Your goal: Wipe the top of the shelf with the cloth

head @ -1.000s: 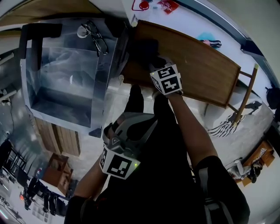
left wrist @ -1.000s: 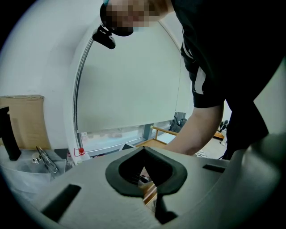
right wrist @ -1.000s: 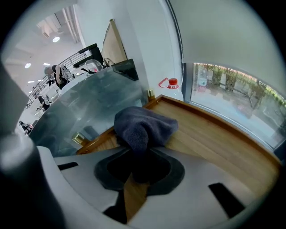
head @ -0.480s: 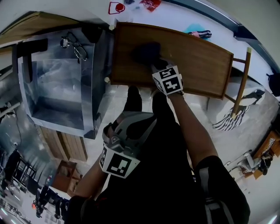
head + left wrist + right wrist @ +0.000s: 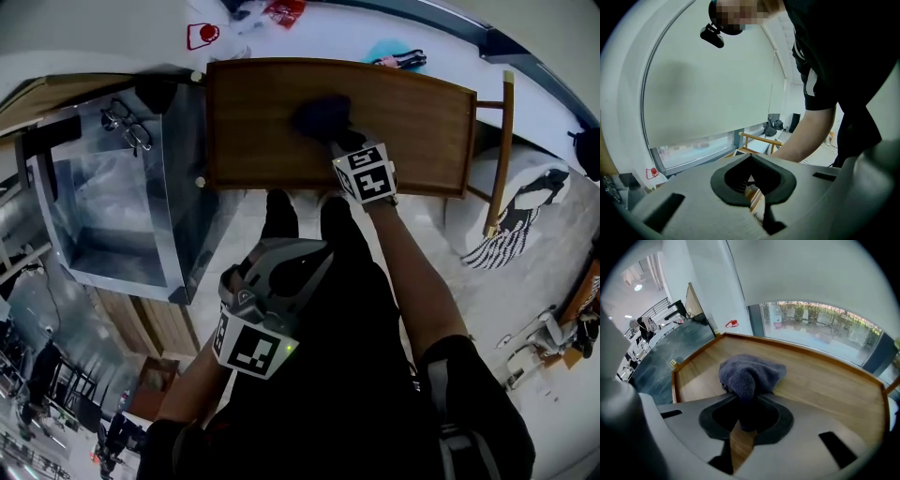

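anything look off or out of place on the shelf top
Nothing stands out. The shelf top is bare wood with no spill or visible damage. The dark cloth lies bunched on it, clamped by the right gripper. The only stray item is a pair of glasses on the clear box beside the shelf.

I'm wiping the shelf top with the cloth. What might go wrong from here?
The right gripper pinches only a narrow fold of the cloth, so a hard drag may pull it free. The shelf top has a raised rim; the gripper might knock it near the edges.
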Demonstrator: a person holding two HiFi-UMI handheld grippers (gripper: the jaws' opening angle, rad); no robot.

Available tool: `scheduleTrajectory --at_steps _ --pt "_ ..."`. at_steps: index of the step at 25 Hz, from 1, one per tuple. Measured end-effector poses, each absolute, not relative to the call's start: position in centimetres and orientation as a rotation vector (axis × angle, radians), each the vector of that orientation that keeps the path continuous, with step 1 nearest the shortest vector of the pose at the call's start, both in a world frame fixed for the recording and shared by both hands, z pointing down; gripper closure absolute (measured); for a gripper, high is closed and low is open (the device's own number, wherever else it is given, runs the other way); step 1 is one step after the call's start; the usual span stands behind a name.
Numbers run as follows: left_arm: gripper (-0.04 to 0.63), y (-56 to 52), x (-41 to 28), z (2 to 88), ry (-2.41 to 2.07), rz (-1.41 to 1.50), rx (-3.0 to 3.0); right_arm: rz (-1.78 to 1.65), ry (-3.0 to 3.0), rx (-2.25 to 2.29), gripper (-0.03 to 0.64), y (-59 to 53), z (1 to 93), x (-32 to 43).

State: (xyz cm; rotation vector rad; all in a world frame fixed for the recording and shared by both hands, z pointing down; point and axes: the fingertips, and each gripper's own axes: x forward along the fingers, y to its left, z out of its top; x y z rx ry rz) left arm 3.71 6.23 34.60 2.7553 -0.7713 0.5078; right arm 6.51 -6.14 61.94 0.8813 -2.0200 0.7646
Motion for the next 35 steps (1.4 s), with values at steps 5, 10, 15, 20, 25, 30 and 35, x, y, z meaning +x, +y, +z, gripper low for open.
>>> scheduleTrajectory --at_steps 5,10,15,20,25,30,35 --pt "0.577 6.2 6.6 34.5 -0.725 0.520 2.780 0.776 -2.003 0.932 0.555 -6.3 61.9 10.6" --pt "0.577 6.0 9.1 34.5 -0.688 0.530 2.798 0.798 -1.981 0.982 0.555 -6.1 61.8 14.3" --pt "0.577 6.1 11.7 34.4 -0.644 0.527 2.810 0.819 -1.952 1.039 0.555 -6.0 61.7 18.4" --pt "0.577 6.3 14.0 34.6 -0.601 0.542 2.820 0.829 -1.928 1.089 0.555 -6.0 61.7 22.2" --pt "0.577 6.4 15.8 34.5 -0.568 0.534 2.828 0.840 -1.903 1.138 0.555 -6.0 61.5 25.4" --pt "0.577 6.3 17.4 34.6 -0.541 0.536 2.835 0.842 -1.868 1.180 0.555 -6.0 61.4 28.3" --pt "0.577 6.2 18.3 34.7 -0.527 0.537 2.840 0.841 -1.836 1.213 0.555 -5.8 61.3 30.5"
